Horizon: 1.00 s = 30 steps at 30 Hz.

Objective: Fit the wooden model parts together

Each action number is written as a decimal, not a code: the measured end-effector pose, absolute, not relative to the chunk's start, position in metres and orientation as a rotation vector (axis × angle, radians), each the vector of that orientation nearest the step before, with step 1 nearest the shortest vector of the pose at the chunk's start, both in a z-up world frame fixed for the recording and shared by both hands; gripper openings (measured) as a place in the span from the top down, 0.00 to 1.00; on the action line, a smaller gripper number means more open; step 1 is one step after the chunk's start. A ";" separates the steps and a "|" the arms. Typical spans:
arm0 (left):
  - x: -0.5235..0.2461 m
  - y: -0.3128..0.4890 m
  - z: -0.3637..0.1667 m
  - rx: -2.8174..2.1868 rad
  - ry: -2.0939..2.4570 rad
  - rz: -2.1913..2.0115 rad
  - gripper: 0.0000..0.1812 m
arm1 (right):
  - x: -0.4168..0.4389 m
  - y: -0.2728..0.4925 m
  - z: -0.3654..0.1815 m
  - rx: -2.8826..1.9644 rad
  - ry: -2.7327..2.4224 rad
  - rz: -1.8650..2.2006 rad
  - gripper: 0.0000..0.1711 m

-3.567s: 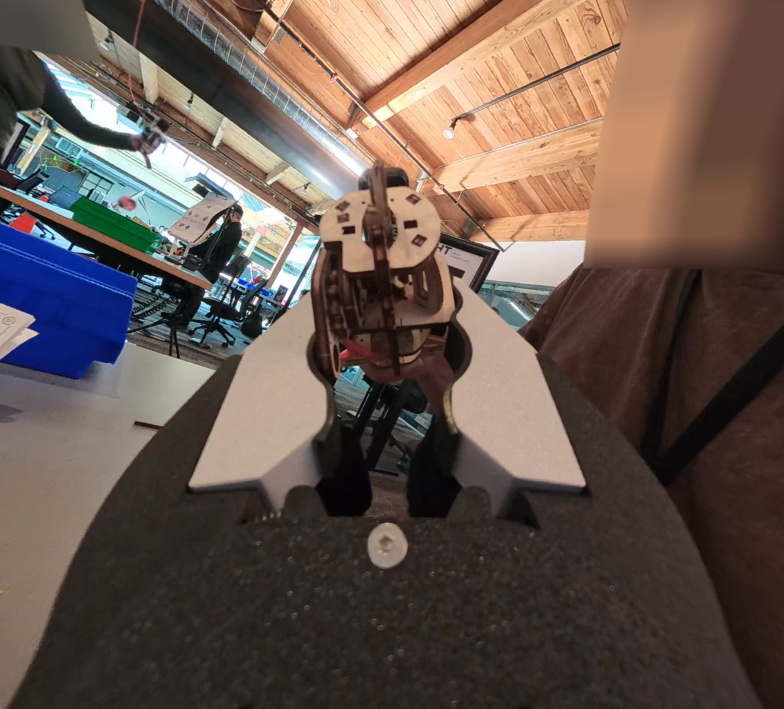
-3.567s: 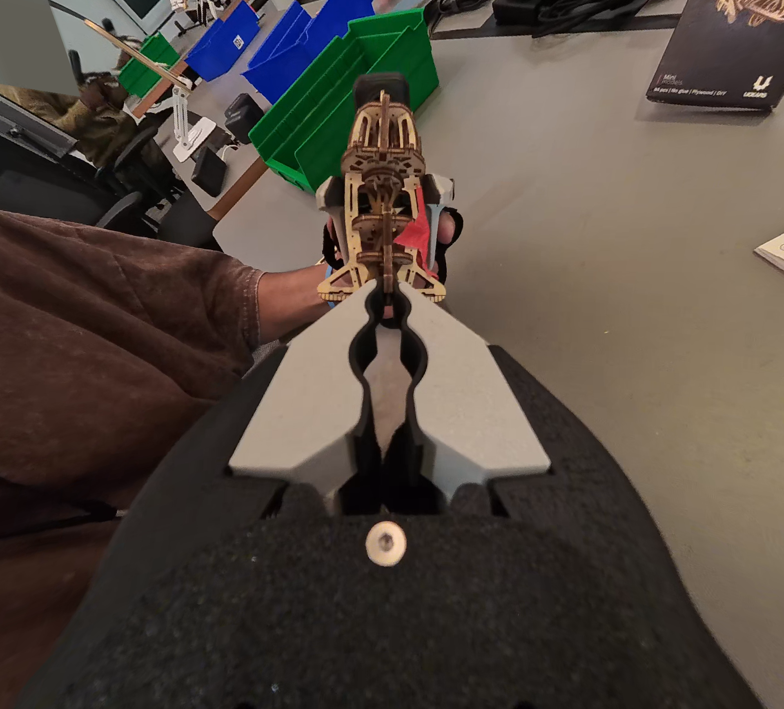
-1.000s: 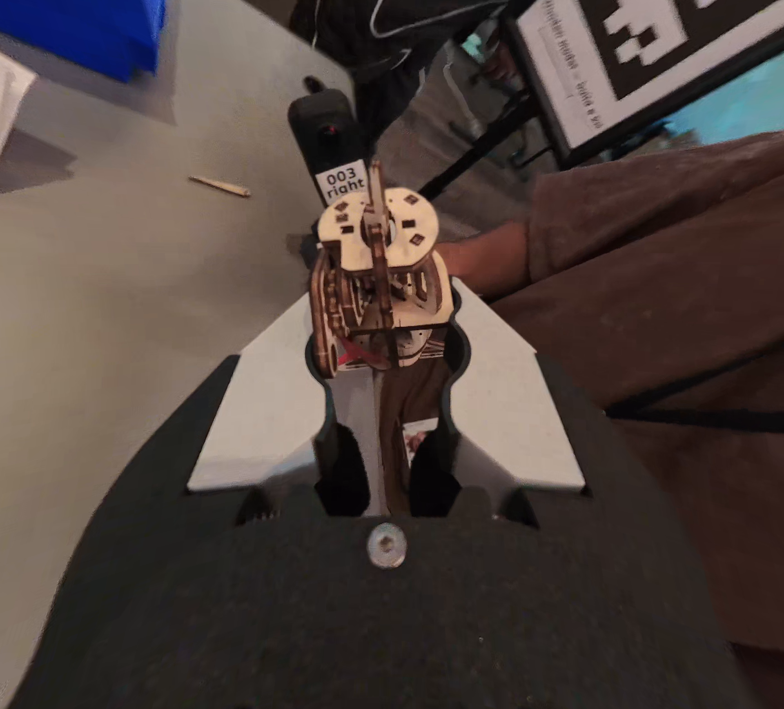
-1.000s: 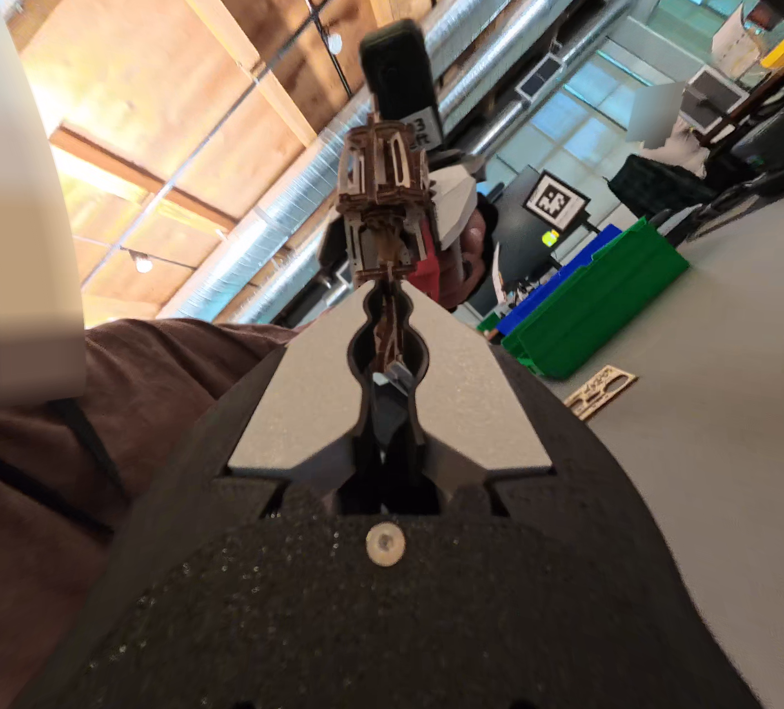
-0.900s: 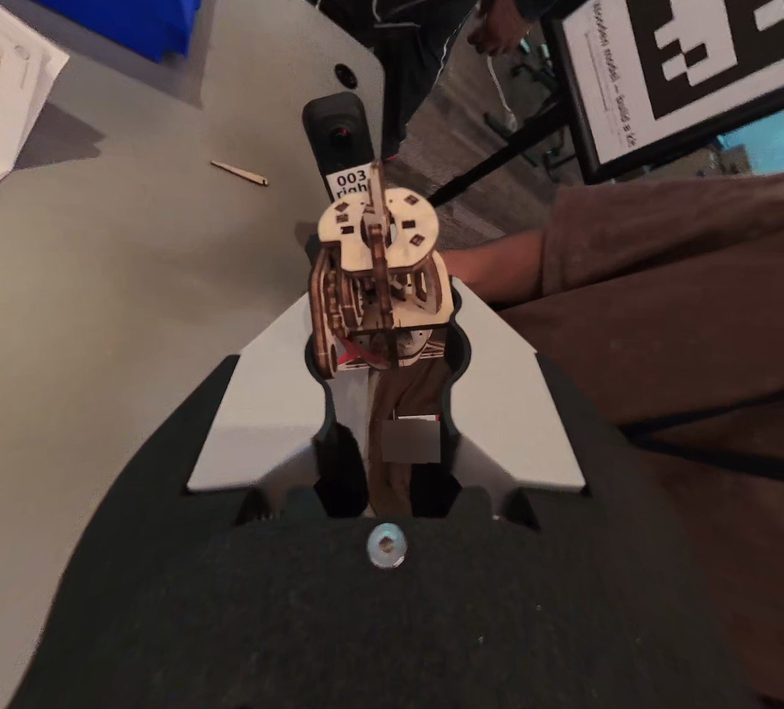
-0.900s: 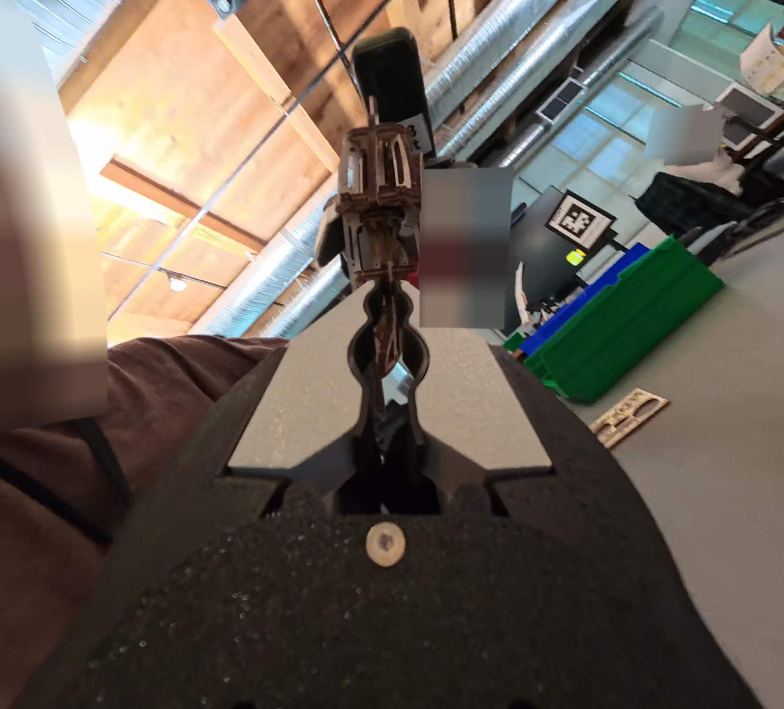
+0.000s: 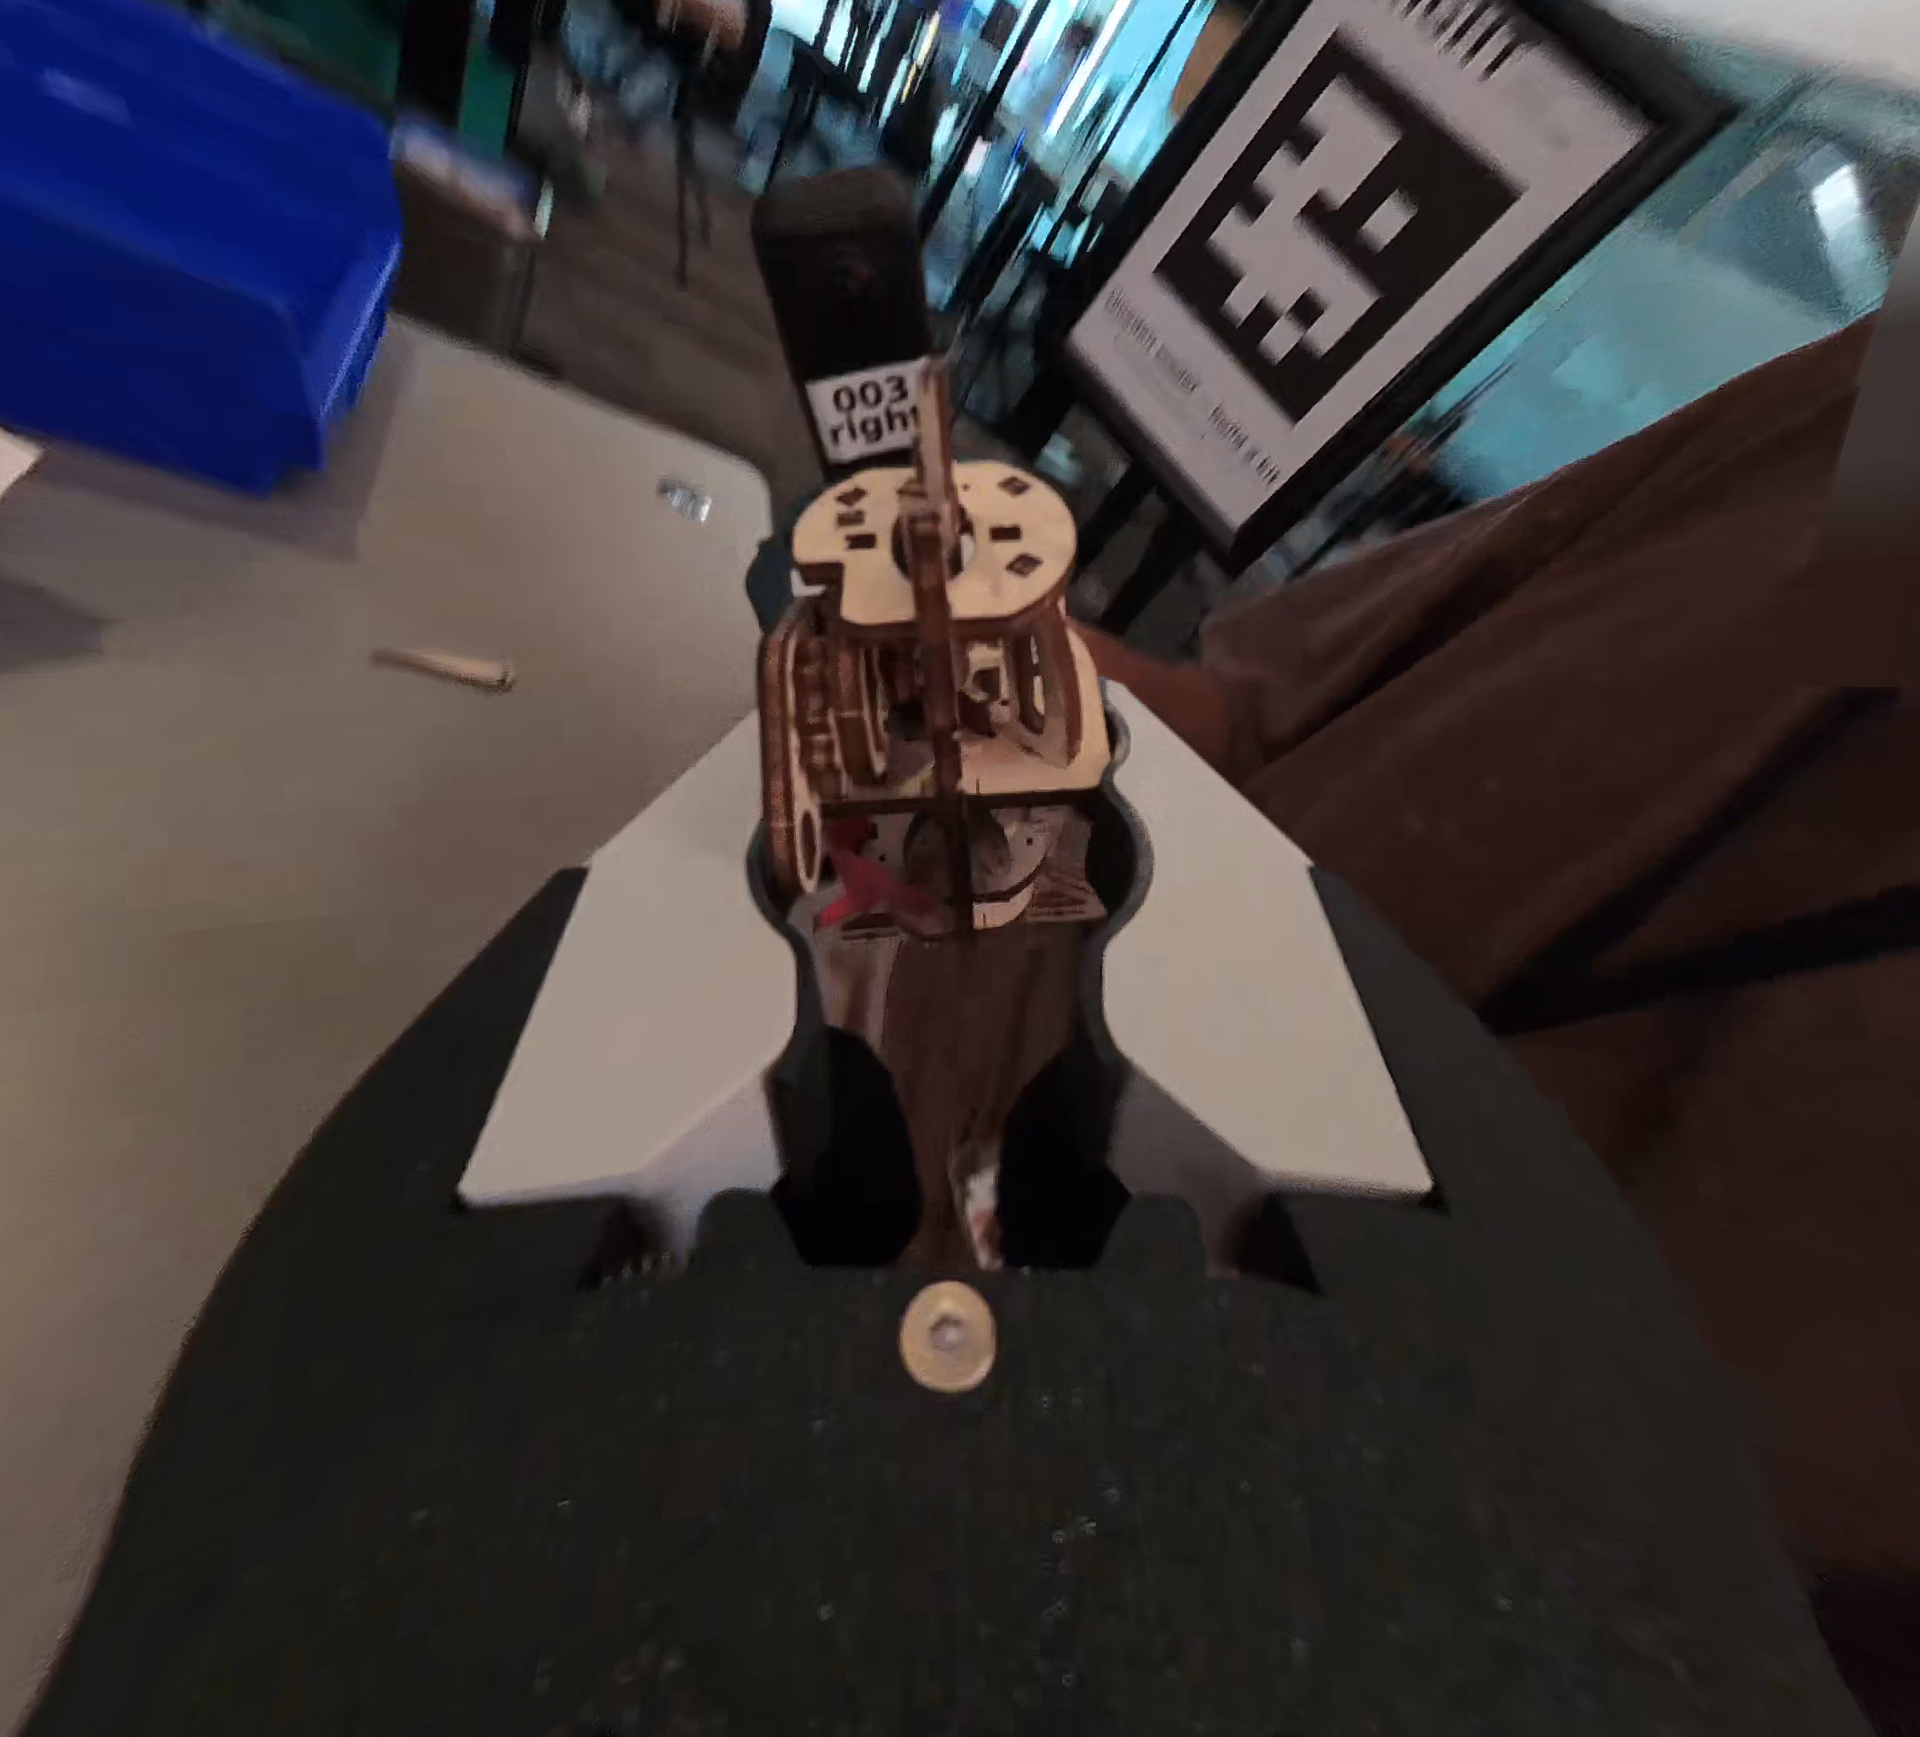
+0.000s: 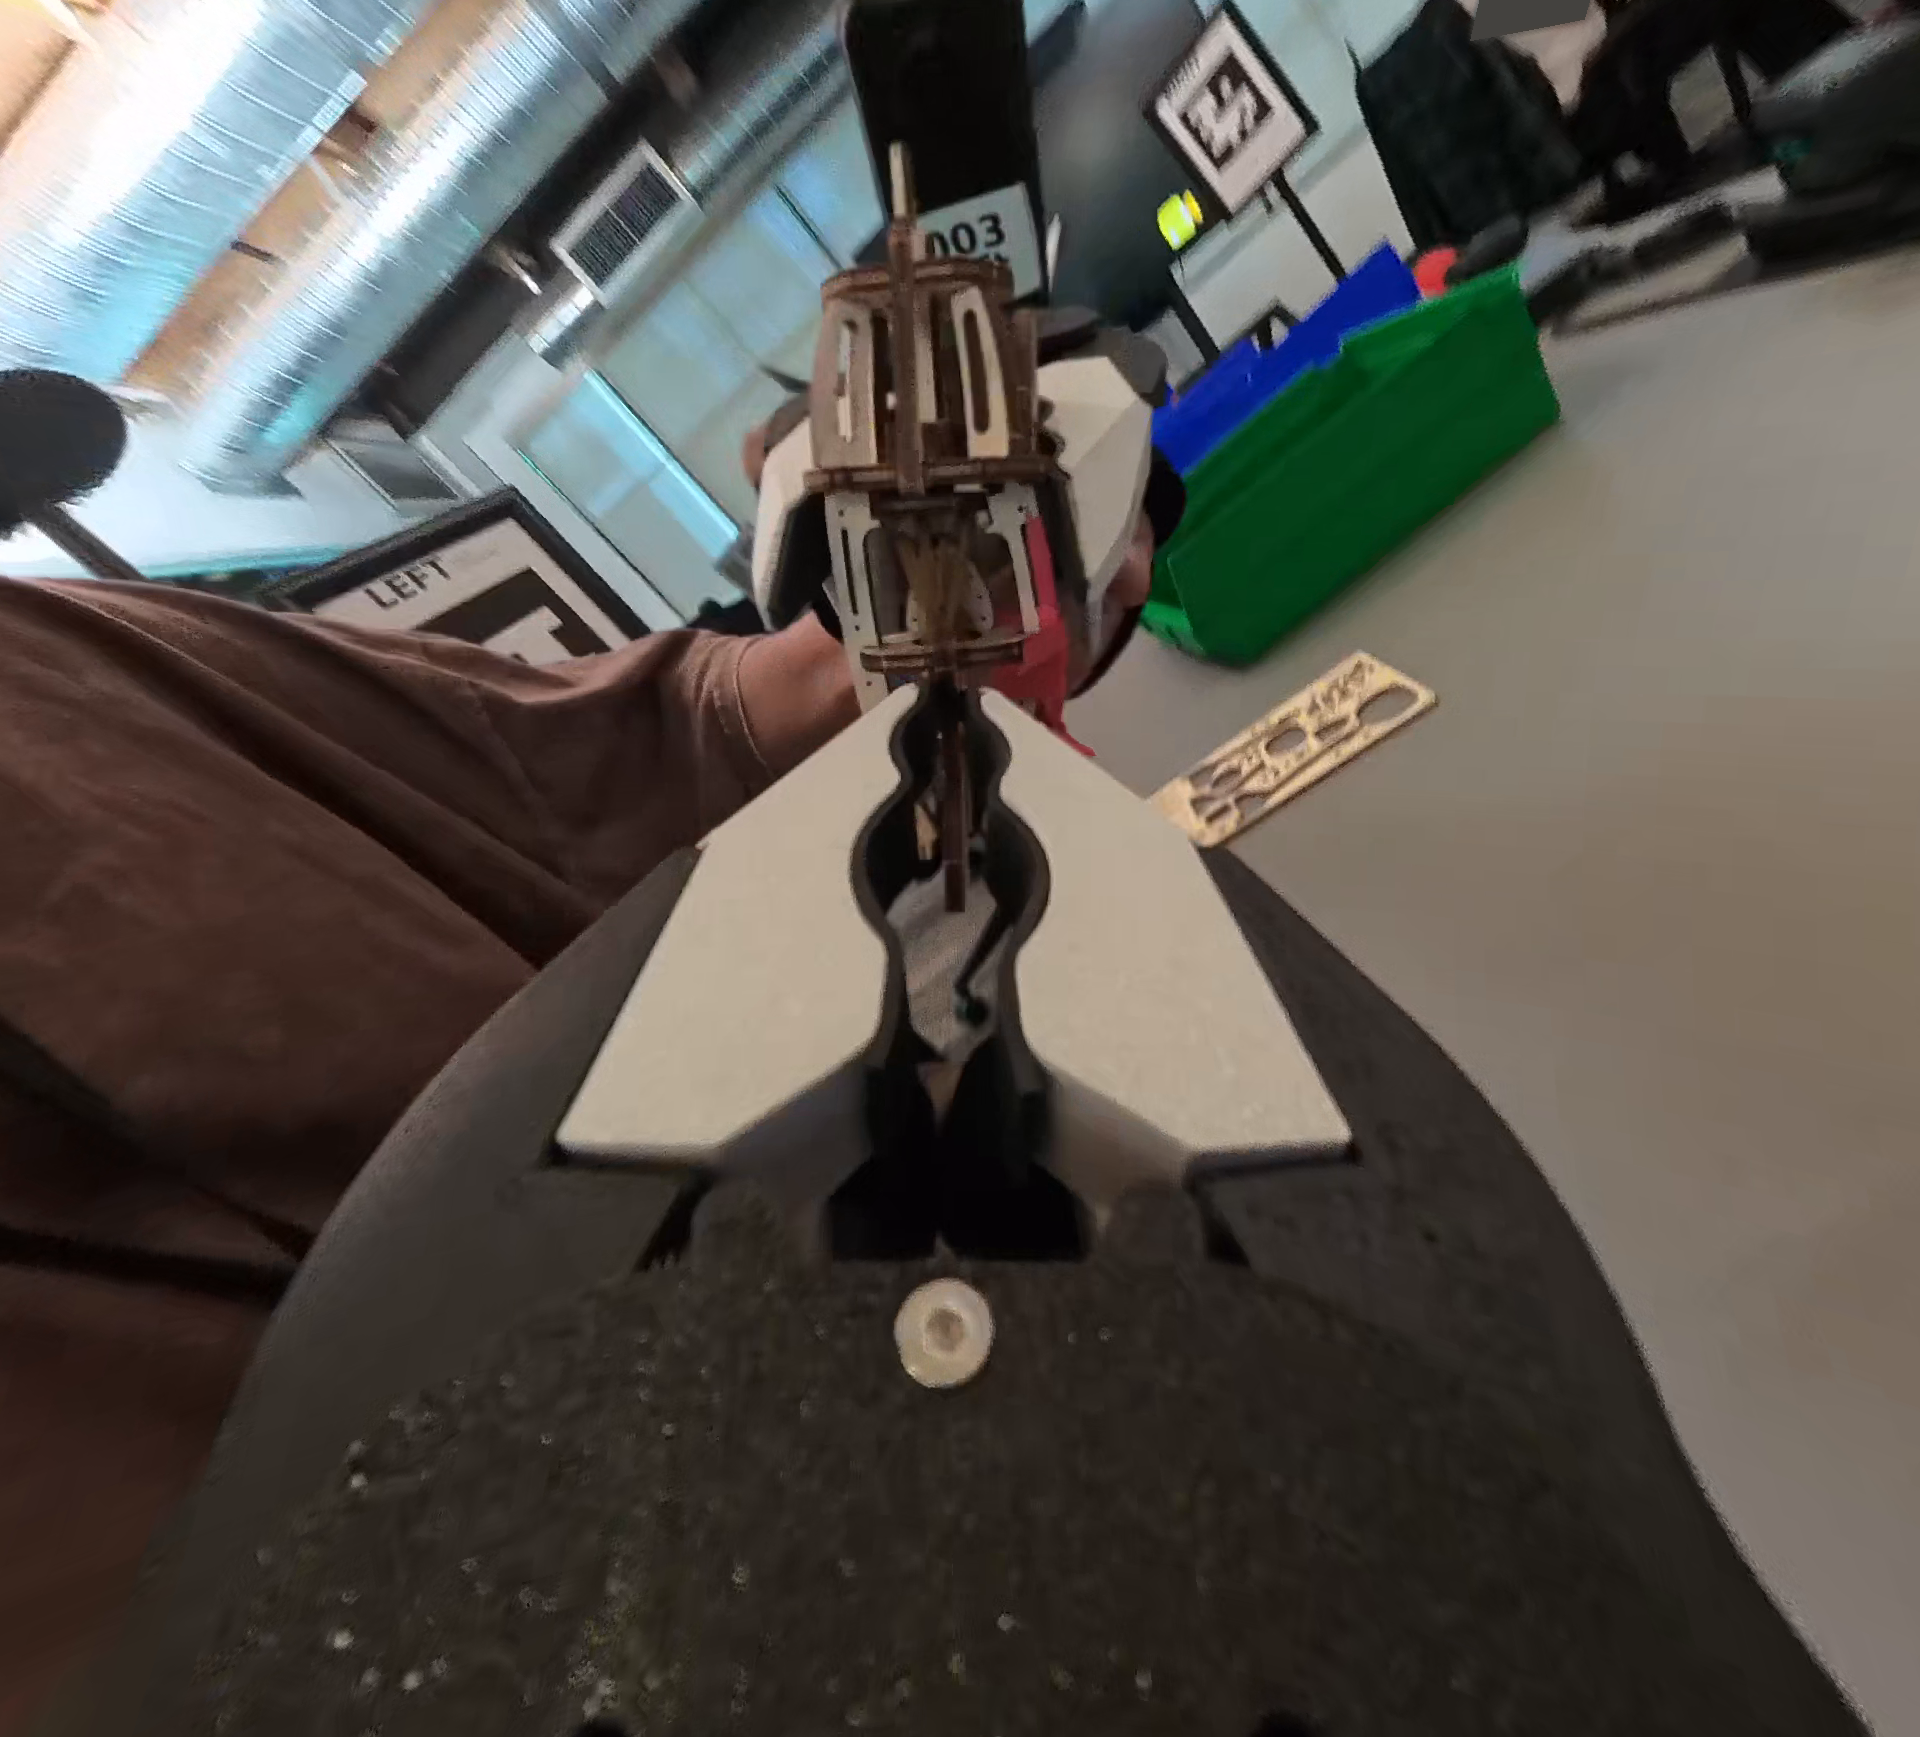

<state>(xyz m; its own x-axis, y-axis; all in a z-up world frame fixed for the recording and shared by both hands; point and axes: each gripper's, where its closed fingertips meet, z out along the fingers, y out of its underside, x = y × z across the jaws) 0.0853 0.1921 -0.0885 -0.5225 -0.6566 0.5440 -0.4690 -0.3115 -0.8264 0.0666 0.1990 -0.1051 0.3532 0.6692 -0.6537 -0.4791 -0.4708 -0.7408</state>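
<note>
- Both grippers meet on one wooden model [image 7: 930,690], held up in the air above the grey table [image 7: 208,856], nose to nose
- The left gripper [image 7: 940,814] has its fingers parted about the width of the model's body and closed against its sides; the boxy lower part sits between the fingertips
- The right gripper [image 8: 943,700] has its fingers nearly together, pinching a thin wooden strip at the model's end
- The model's long axis runs along the line between the two grippers; in the left wrist view its round slotted disc [image 7: 935,560] faces up and away from the camera, with a thin upright slat [image 7: 935,461] standing through the middle
- In the right wrist view the model [image 8: 920,451] narrows to a ribbed cage at its far end, with a red piece [image 8: 1044,648] at its right side
- The table edge lies near, on the left of the left wrist view, with a rounded corner [image 7: 727,482] just beyond the model; floor and chair legs beyond it
- A small wooden stick [image 7: 442,667] lies on the table left of the model, well apart
- A blue bin [image 7: 177,285] stands far left; a green bin [image 8: 1351,482] sits to the right of the right gripper, with a flat punched wooden sheet [image 8: 1299,762] lying nearer
- The person's brown sleeve [image 8: 312,804] fills the left side there, leaving open table only to the right
</note>
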 end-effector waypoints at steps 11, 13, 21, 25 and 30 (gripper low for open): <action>0.058 0.201 -0.080 -1.108 1.084 -2.373 0.73 | 0.048 0.200 -0.103 -2.047 -0.279 1.051 0.97; 0.053 0.203 -0.073 -1.076 1.095 -2.379 0.73 | 0.043 0.202 -0.097 -2.064 -0.299 1.043 0.96; 0.042 0.225 -0.070 -1.044 0.986 -2.426 0.73 | 0.031 0.219 -0.086 -2.065 -0.435 0.903 0.93; 0.041 0.230 -0.075 -1.065 0.980 -2.417 0.73 | 0.033 0.225 -0.095 -2.104 -0.434 0.865 0.93; 0.038 0.248 -0.085 -1.113 0.956 -2.356 0.73 | 0.077 0.242 -0.106 -2.052 -0.355 0.735 0.94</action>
